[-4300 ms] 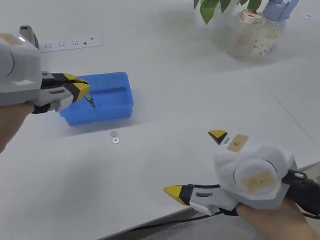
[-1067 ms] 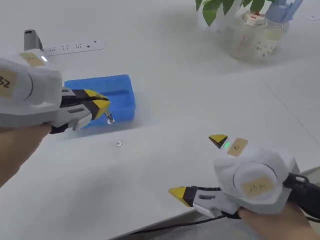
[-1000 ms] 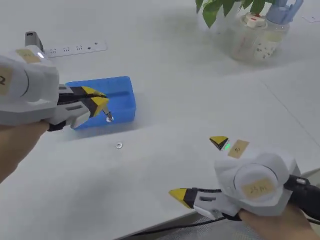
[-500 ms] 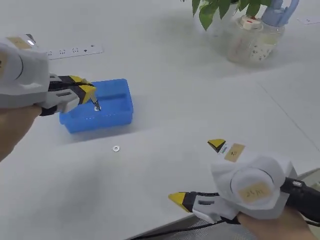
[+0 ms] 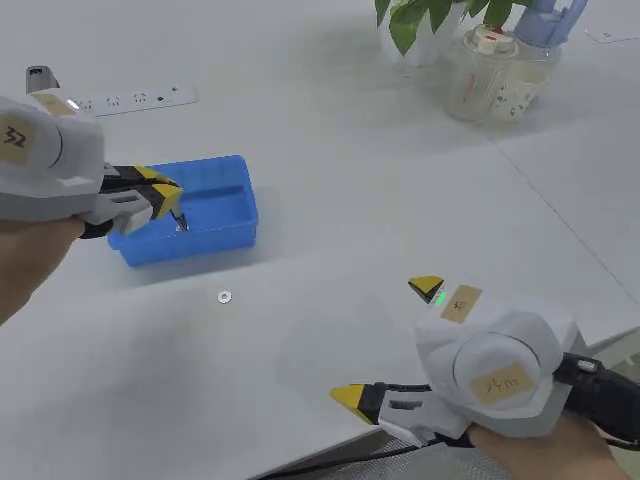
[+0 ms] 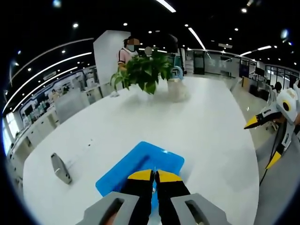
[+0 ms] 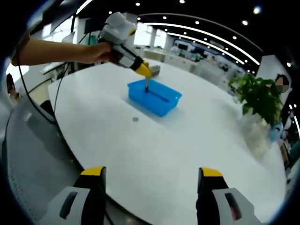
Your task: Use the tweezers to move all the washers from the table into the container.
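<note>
My left gripper (image 5: pixel 165 192) is shut on the thin tweezers (image 5: pixel 180 222), whose tip hangs down into the blue container (image 5: pixel 225 210); I cannot tell whether the tip holds a washer. In the left gripper view the shut yellow-tipped left gripper (image 6: pixel 155 175) points over the blue container (image 6: pixel 136 164). One small washer (image 5: pixel 224 296) lies on the white table in front of the container. My right gripper (image 5: pixel 387 340) rests open and holding nothing near the table's front edge. The right gripper view looks past the right gripper (image 7: pixel 152 171) at the washer (image 7: pixel 135 119), container (image 7: pixel 161 101) and left gripper (image 7: pixel 139 69).
A power strip (image 5: pixel 130 100) and a small dark device (image 5: pixel 40 78) lie at the back left. A glass jar (image 5: pixel 492 72) and a potted plant (image 5: pixel 415 15) stand at the back right. The table's front edge (image 5: pixel 300 462) runs close below my right gripper.
The left gripper has carried the tweezers from the table in front of the container back over its inside. Two washers lay on the table 4.3 s ago; one lies there now.
</note>
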The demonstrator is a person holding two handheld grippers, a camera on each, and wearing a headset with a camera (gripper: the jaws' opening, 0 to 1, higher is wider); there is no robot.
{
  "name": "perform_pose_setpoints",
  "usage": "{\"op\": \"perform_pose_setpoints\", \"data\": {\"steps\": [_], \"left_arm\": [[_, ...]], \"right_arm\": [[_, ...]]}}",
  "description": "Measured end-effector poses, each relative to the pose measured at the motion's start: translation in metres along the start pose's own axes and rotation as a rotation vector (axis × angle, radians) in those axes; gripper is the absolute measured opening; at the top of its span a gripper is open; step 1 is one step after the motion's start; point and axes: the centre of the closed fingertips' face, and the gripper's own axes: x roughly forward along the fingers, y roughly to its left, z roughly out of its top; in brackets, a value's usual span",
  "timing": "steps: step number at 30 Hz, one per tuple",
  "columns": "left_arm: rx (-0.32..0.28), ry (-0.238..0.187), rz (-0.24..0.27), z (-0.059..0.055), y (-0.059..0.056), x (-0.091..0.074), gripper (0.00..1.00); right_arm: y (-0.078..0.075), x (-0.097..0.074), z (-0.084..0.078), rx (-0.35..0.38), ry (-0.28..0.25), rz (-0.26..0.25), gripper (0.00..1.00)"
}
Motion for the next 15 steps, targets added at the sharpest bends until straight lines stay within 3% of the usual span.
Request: {"op": "perform_pose_setpoints", "data": {"steps": [15], "left_arm": [[-0.008,0.047,0.002,-0.015,0.0,0.01,0.0]], "right_arm": [[-0.001,0.0,-0.001,0.0,0.001,-0.004,0.78]]}}
